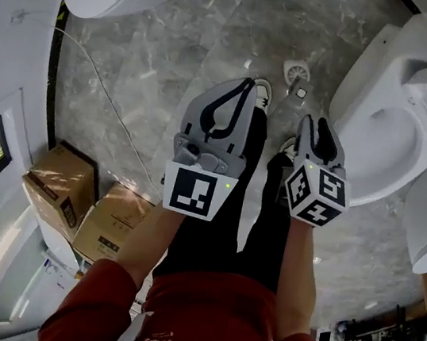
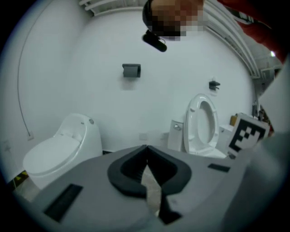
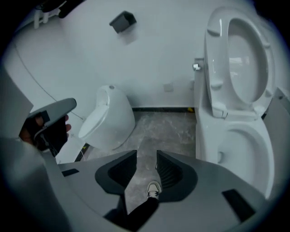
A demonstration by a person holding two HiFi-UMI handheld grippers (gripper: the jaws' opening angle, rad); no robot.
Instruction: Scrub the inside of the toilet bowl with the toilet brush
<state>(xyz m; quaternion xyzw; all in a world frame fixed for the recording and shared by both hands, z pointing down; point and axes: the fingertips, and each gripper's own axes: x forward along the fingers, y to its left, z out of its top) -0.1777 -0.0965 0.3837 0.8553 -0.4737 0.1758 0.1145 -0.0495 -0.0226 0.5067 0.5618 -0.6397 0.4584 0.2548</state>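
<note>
Left gripper [image 1: 249,83] held shut, empty. Right gripper [image 1: 323,124] held narrowly parted, empty: brush not yet taken up. Lid raised on toilet [image 1: 353,124] at right, bowl exposed for scrubbing.

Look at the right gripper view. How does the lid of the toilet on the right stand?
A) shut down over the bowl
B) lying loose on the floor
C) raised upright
C: the lid stands upright behind the bowl, which lies open below it.
</note>
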